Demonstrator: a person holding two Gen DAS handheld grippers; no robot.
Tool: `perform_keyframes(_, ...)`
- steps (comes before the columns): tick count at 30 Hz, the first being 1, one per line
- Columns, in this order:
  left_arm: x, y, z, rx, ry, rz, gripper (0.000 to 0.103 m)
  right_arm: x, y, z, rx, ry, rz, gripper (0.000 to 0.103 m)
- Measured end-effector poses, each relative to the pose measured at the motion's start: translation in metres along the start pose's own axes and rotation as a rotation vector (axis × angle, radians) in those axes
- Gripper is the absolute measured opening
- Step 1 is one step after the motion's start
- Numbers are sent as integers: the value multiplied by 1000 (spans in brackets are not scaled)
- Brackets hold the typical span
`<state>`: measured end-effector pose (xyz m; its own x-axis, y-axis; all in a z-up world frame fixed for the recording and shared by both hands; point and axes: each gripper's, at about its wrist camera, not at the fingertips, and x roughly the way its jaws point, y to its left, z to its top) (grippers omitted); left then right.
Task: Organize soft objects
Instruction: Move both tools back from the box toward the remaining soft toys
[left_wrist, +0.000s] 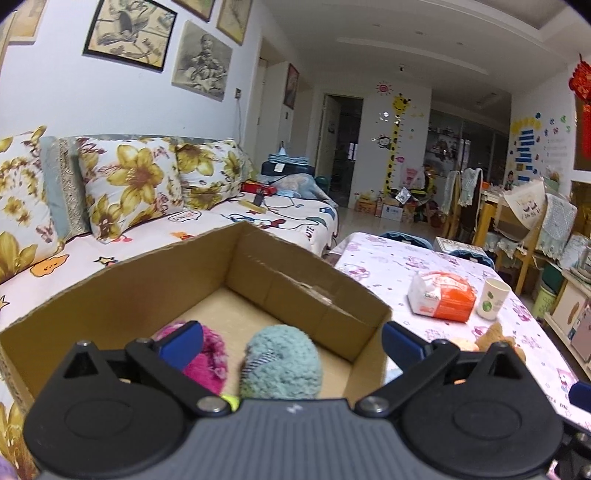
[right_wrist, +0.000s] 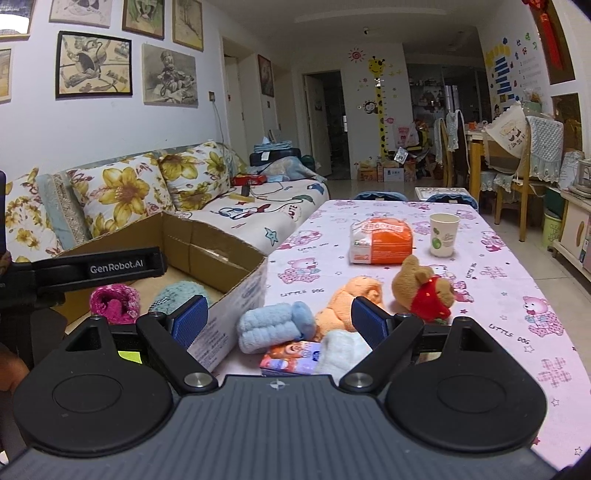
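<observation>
Already two soft rolls lie in the box (left_wrist: 122, 291): a pink one (left_wrist: 207, 354) and a teal one (left_wrist: 284, 365), under the left tool (left_wrist: 291, 339), which hangs released and empty. The right tool (right_wrist: 280, 319) is spread wide too, over a blue roll (right_wrist: 273, 326) just beside the box; I judge that is next, needing a drop and a pinch. An orange toy (right_wrist: 354, 299) and a bear (right_wrist: 424, 291) wait on the desk (right_wrist: 498, 280), a sofa (right_wrist: 258, 214) behind.
</observation>
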<state>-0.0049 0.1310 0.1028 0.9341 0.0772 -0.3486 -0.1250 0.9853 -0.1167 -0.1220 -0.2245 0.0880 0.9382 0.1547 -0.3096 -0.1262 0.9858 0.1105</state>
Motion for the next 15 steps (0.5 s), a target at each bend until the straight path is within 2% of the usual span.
perform_keyframes(15, 1, -32, -11, 80, 19, -21, 102, -14, -16, -9, 27, -20, -52, 103)
